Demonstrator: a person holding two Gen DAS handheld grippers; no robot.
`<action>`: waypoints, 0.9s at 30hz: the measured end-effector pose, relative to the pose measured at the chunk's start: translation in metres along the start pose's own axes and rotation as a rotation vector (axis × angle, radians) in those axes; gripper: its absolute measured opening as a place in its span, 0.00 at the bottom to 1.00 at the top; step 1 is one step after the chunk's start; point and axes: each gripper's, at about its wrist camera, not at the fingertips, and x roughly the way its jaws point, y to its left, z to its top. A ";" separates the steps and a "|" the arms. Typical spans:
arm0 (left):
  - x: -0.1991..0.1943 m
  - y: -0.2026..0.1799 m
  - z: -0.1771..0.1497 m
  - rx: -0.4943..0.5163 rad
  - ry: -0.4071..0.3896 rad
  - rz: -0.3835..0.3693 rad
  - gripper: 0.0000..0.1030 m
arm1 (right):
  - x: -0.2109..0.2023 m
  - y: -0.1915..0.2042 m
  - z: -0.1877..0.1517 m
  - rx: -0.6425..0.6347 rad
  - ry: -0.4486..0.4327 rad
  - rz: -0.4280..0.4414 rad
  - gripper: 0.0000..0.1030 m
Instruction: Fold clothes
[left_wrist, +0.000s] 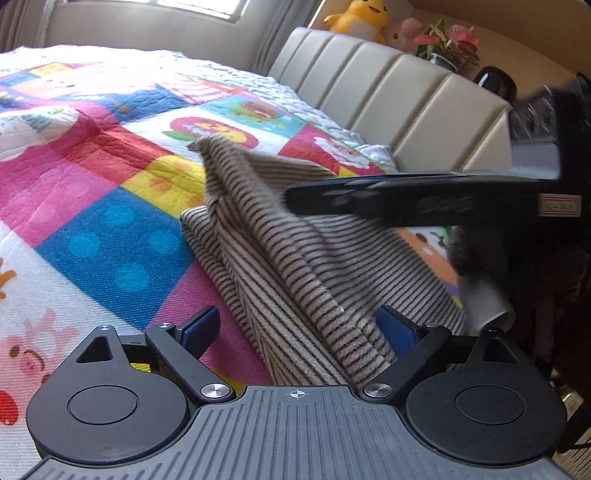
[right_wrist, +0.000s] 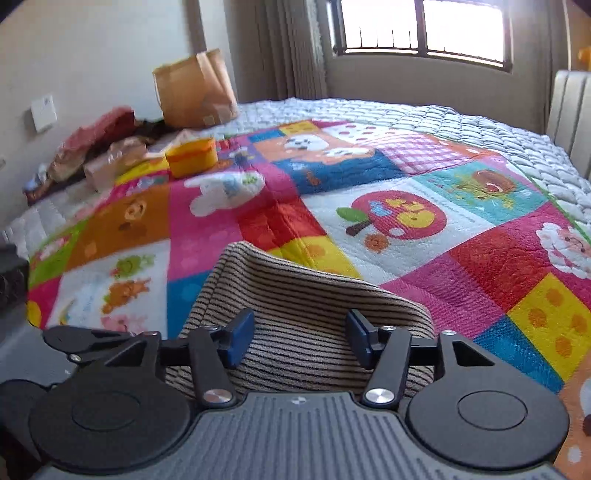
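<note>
The striped garment (left_wrist: 295, 258) lies bunched on the bed quilt (left_wrist: 110, 184). The left gripper (left_wrist: 299, 332) and right gripper (right_wrist: 299, 339) both stand wide — cloth between, pads not pressing. Paper bag (right_wrist: 195, 92) far left — contents hidden.

Striped garment (left_wrist: 295, 266): near end hidden under left gripper (left_wrist: 297, 332) body; right part covered by blurred black bar (left_wrist: 406, 203) crossing from right edge. Dark mass (left_wrist: 554, 240) at right edge blurred, unidentifiable. Plush toys (left_wrist: 360, 16) cut by top edge. Right-wrist view: garment near edge hidden behind right gripper (right_wrist: 300, 338); far-left clutter (right_wrist: 99, 147) blurred; black object (right_wrist: 13, 280) cut by left edge.
</note>
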 end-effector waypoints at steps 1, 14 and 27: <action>-0.001 0.001 0.002 -0.020 0.010 -0.021 0.92 | -0.009 -0.010 -0.006 0.040 -0.014 -0.001 0.87; 0.037 -0.003 0.028 -0.041 0.128 -0.114 0.90 | -0.007 -0.067 -0.064 0.299 0.033 0.179 0.73; 0.155 0.005 0.143 0.128 -0.019 0.032 0.73 | 0.051 -0.175 0.012 0.285 -0.157 -0.103 0.65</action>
